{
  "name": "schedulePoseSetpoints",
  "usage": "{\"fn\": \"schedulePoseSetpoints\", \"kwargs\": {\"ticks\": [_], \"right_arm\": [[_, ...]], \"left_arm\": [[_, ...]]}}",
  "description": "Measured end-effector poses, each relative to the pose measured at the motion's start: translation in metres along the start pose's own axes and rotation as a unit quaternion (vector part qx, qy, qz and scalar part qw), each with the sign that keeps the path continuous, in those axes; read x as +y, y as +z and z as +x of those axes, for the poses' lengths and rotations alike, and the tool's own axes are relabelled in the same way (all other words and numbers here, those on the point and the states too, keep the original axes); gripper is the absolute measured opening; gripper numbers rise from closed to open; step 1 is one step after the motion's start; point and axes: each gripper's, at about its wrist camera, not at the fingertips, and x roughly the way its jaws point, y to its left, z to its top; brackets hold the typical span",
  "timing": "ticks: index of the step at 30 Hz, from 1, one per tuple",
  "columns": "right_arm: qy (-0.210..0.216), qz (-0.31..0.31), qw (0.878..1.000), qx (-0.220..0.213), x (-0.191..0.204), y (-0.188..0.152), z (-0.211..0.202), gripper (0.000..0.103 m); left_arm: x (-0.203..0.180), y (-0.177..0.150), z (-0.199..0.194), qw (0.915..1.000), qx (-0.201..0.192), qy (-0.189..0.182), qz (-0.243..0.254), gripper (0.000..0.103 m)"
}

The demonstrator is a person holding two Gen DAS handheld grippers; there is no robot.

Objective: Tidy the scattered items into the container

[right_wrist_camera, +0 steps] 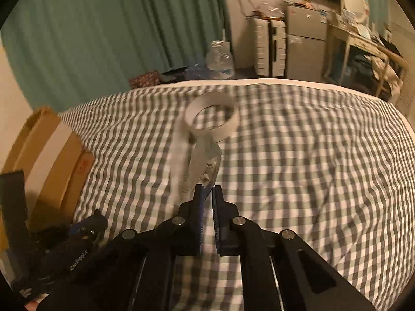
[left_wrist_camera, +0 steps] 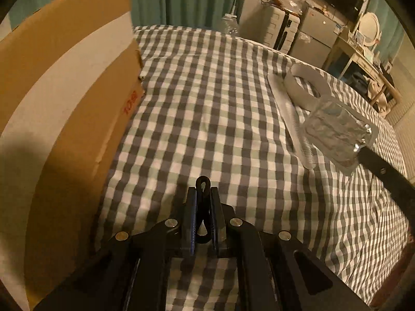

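A: Black plastic is filling the near edge of both views. The left gripper (left_wrist_camera: 203, 204) is pinching a small black clip (left_wrist_camera: 202, 208) between its blue-lined fingers, jaws nearly closed on it, and it is hanging over the checked bedspread (left_wrist_camera: 207, 98).

B: And beside it?

A: The cardboard box (left_wrist_camera: 64, 108) is standing just to its left, flap raised. I am judging that to be the container, so the clip is probably being carried toward the opening.

B: What is the right gripper (right_wrist_camera: 207, 194) doing?

A: Its jaws are narrow, closing on the edge of a clear plastic pack (right_wrist_camera: 206, 160). In the left view the same pack (left_wrist_camera: 337, 134) is sitting at the tip of the black fingers, apparently lifted off the bedspread. The right view is blurring, so I cannot tell how firm that hold is.

B: Anything lying near it?

A: A pale comb in a clear sleeve (left_wrist_camera: 293, 119) is lying flat just beside the pack, and behind both a roll of white tape (right_wrist_camera: 211, 120) is resting on its side. Those two are waiting well apart from the box.

B: Further off?

A: Green curtains (right_wrist_camera: 103, 31), a water jug (right_wrist_camera: 220, 59), white drawers and a small fridge are standing past the bed's far edge.

B: A thin edge grip could be slipping.

A: Yes, that pack looks slick.
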Motion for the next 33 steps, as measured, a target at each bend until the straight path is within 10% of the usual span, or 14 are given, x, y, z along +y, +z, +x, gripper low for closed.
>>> {"fn": "schedulePoseSetpoints", "kwargs": {"ticks": [17,33], "right_arm": [[0.036,0.029,0.999,0.013,-0.004,0.011,0.056,0.009],[-0.011,0.052,0.998,-0.02,-0.026,-0.026,-0.081,0.004]], "left_arm": [[0.015,0.011,0.015,0.9993,0.028,-0.025,-0.005,0.009],[-0.013,-0.001,-0.121,0.9869,-0.064,-0.13,0.07,0.009]]}}
